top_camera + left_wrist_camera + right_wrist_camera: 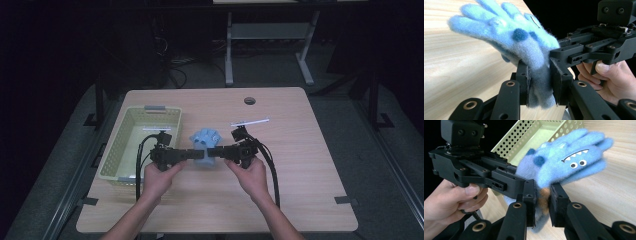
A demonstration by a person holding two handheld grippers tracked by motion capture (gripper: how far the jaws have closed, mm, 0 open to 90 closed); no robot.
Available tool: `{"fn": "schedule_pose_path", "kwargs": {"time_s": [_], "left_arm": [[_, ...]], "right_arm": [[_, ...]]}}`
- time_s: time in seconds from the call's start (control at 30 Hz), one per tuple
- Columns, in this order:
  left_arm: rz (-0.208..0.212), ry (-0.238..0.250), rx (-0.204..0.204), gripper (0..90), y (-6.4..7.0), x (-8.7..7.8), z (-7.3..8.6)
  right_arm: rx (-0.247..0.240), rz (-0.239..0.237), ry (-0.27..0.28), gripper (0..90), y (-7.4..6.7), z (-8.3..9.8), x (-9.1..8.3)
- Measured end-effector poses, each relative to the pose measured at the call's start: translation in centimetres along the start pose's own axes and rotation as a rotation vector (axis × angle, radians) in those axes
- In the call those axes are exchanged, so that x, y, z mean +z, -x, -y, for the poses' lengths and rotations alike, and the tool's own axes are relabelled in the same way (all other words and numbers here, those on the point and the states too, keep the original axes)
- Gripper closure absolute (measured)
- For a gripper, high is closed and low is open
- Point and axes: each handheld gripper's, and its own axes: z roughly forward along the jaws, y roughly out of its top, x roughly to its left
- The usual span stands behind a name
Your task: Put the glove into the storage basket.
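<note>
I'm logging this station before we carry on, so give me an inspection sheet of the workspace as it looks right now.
Surface: wooden table, with a round hole near the far edge.
Job's things: fuzzy blue glove with a monster face, held between both grippers; perforated yellow-green basket at the left.
Clutter: a thin white stick beyond the glove.
Grippers: left gripper shut on the glove's cuff; right gripper shut on it too, from the opposite side.
Cables: a black cable trails from each gripper toward the person.
Surroundings: dark room, grey floor, a white-legged table frame behind.
</note>
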Motion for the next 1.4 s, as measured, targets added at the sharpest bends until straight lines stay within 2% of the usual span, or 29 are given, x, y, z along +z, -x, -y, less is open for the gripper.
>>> {"fn": "schedule_pose_path", "kwargs": {"time_s": [0.27, 0.37, 0.6, 0.63, 1.03, 1.1, 1.13, 1.17, 1.33, 1.37, 1.4], "left_arm": [[-0.012, 0.006, 0.002, 70.3, -0.1, -0.7, -0.6], [-0.021, 0.006, 0.014, 70.3, 0.0, -1.2, -1.0], [-0.029, 0.015, 0.009, 70.4, -0.1, -2.0, -1.4], [-0.034, 0.011, 0.019, 70.4, -0.2, -2.3, -1.5], [-0.051, 0.011, 0.020, 70.4, -0.7, -3.7, -1.6], [-0.054, 0.014, 0.010, 70.4, -0.7, -4.1, -1.7], [-0.054, 0.015, 0.022, 70.4, -0.8, -4.3, -1.8], [-0.058, 0.017, 0.010, 70.4, -0.7, -4.4, -1.8], [-0.065, 0.020, 0.008, 70.4, -0.9, -4.9, -1.8], [-0.067, 0.017, 0.027, 70.4, -1.0, -5.2, -1.8], [-0.067, 0.017, 0.027, 70.4, -1.0, -5.2, -1.8]], "right_arm": [[-0.013, 0.006, -0.008, 77.2, -0.5, -1.0, 0.4], [-0.020, 0.001, -0.008, 77.2, -0.8, -1.5, 0.7], [-0.038, 0.004, -0.023, 77.2, -1.5, -2.4, 1.1], [-0.042, 0.003, -0.029, 77.2, -1.5, -2.5, 1.2], [-0.056, -0.004, -0.044, 77.2, -2.4, -3.2, 2.4], [-0.060, -0.003, -0.047, 77.2, -2.6, -3.5, 2.8], [-0.059, -0.008, -0.045, 77.1, -2.7, -3.6, 2.9], [-0.064, -0.010, -0.047, 77.2, -2.7, -3.6, 2.9], [-0.069, -0.015, -0.050, 77.2, -3.2, -3.9, 3.5], [-0.074, -0.016, -0.052, 77.1, -3.3, -4.0, 3.6], [-0.074, -0.016, -0.052, 77.1, -3.3, -4.0, 3.6]]}}
